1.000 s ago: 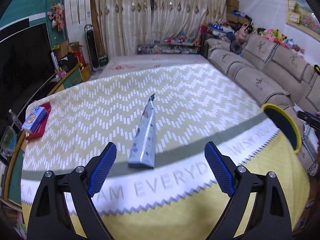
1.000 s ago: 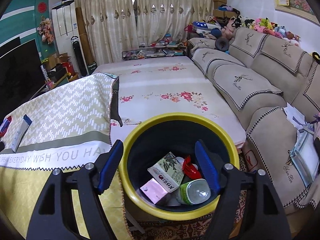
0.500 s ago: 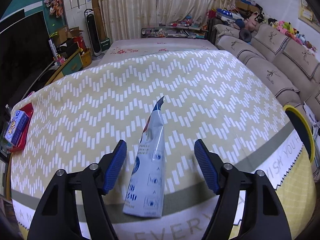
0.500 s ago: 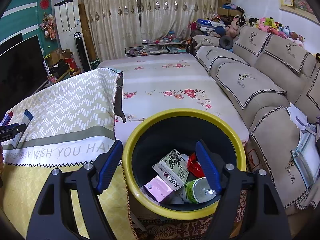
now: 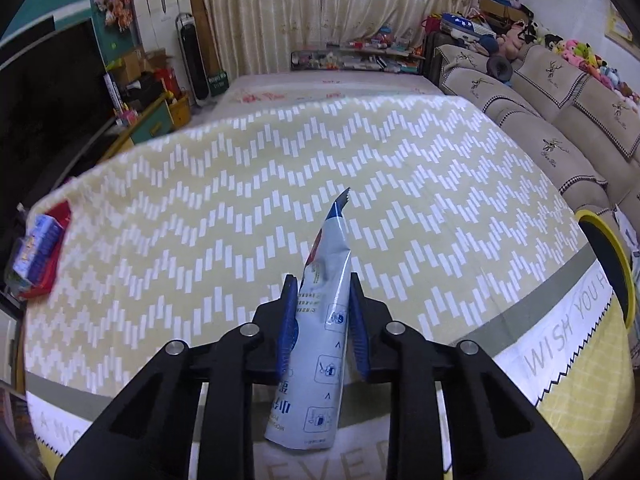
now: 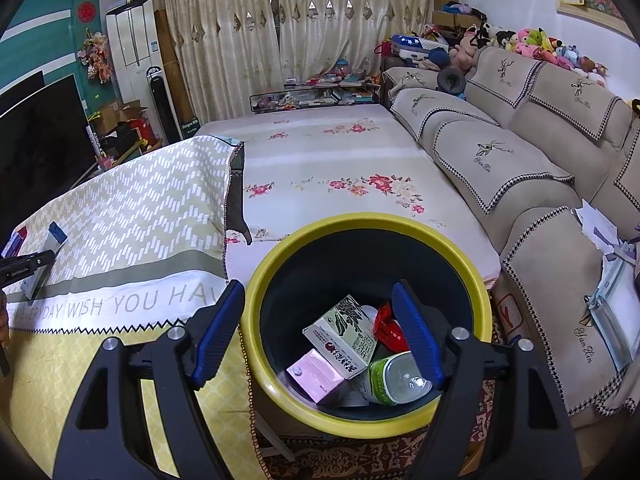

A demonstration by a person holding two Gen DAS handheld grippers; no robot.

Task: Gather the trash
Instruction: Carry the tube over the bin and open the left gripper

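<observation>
Left wrist cam sits right behind its fingers, angled down close over the zigzag cloth (image 5: 240, 208), facing the curtains. Right wrist cam looks steeply down into the yellow-rimmed bin (image 6: 372, 224) up close. Both catch that cloth, the bin, the sofa (image 6: 520, 152) and the curtains.

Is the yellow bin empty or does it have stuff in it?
It has stuff: the bin holds cartons, a bottle and a red wrapper.

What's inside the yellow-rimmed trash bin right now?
In the trash bin: a green-patterned carton, pink carton, clear bottle with green label and red wrapper. Anything beneath them is covered.
</observation>
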